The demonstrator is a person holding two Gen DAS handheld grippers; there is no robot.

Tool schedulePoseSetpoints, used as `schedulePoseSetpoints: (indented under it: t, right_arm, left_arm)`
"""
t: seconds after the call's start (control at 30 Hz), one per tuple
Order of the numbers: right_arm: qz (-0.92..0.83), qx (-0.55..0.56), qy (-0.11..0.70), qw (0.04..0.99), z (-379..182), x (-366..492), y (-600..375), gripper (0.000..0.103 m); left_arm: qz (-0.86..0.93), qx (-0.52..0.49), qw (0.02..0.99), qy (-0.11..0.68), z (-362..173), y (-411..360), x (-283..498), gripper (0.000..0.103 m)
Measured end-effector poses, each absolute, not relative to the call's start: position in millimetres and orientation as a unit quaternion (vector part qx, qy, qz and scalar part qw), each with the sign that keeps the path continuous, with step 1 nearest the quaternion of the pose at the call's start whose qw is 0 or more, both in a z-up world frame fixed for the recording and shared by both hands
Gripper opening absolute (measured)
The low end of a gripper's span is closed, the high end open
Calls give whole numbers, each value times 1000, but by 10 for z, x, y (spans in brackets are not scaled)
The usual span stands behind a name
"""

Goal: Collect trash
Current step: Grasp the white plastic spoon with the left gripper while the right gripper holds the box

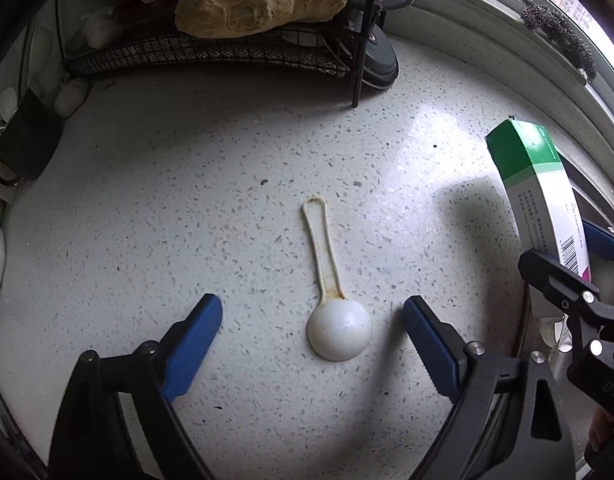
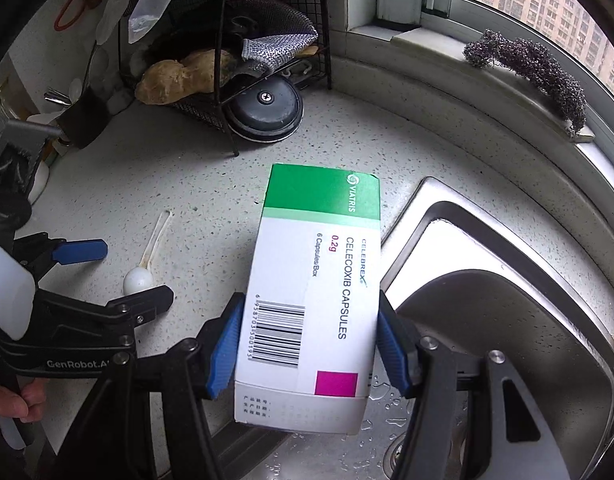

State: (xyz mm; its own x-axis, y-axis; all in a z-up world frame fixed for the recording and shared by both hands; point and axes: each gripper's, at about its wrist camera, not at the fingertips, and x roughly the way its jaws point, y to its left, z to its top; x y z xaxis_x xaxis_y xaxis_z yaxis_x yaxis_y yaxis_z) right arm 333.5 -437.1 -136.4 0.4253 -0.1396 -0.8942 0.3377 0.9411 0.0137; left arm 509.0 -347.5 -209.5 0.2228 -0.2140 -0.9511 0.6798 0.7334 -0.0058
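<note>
A stained white plastic scoop [image 1: 334, 300] lies on the speckled counter [image 1: 211, 184], bowl toward me and handle pointing away. My left gripper [image 1: 312, 312] stands open over it, a blue pad [image 1: 199, 328] on either side of the bowl and neither touching it. The same scoop [image 2: 141, 272] shows small in the right wrist view, with the left gripper [image 2: 119, 272] around it. My right gripper [image 2: 307, 344] is shut on a green and white capsule box [image 2: 315, 280], held above the counter edge beside the sink. The box [image 1: 539, 196] also appears at the right of the left wrist view.
A black wire rack [image 1: 211, 52] with ginger root [image 1: 259, 0] stands at the back of the counter, a dark round lid [image 2: 263, 110] under it. A steel sink [image 2: 507, 320] lies to the right. A steel scourer [image 2: 535, 68] rests on the window ledge.
</note>
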Motion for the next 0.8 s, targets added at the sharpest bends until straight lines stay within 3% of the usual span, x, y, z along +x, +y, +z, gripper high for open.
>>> schedulePoseSetpoints:
  t: [0.17, 0.27, 0.33, 0.4, 0.47, 0.8]
  right_arm:
    - [-138, 100, 518, 838, -1392, 3339, -4401, 58]
    - [-137, 103, 518, 838, -1407, 3339, -4389, 58]
    - [-135, 105, 519, 838, -1416, 3332, -4356, 58]
    - [-135, 107, 519, 837, -1427, 3332, -4343, 58]
    - [-135, 105, 521, 837, -1434, 3335, -4328, 58]
    - [-120, 78, 515, 845, -1301, 3268, -4028, 58]
  left_arm:
    - [-306, 213, 751, 546, -2082, -3486, 5096, 86]
    - [-307, 210, 754, 542, -2053, -3435, 5023, 79]
    - [-308, 208, 757, 538, -2007, -3377, 4929, 69]
    - [-310, 204, 761, 532, -1943, -3298, 4870, 42]
    - [-308, 203, 763, 532, -1901, -3290, 4857, 27]
    - [-298, 171, 780, 523, -1725, -2803, 4711, 27]
